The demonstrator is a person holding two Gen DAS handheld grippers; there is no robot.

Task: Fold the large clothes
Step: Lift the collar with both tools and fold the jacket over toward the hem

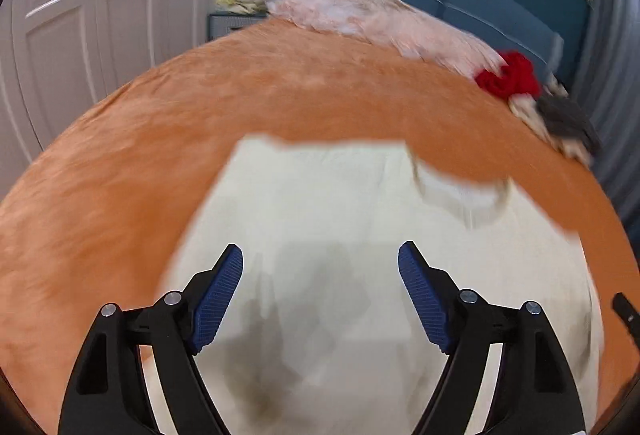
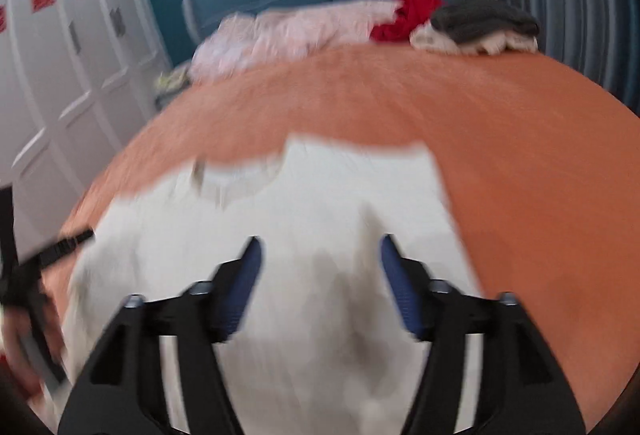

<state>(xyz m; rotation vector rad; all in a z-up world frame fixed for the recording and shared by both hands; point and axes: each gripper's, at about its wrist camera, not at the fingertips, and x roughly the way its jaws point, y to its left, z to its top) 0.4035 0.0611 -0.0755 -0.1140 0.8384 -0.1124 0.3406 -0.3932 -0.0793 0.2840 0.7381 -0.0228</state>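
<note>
Covering orange bedspread (image 1: 200, 107), soft cream shirt (image 1: 328, 203).

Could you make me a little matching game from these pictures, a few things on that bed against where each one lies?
Things:
1. white shirt
2. red garment
3. pink cloth
4. dark grey garment

Places:
A. bunched along the far edge of the orange bedspread, in front of the blue headboard
B. on top of pale clothes at the far right corner
C. spread flat right under both open grippers
D. between the pink cloth and the grey pile

Pairs: 1-C, 2-D, 3-A, 4-B
</note>
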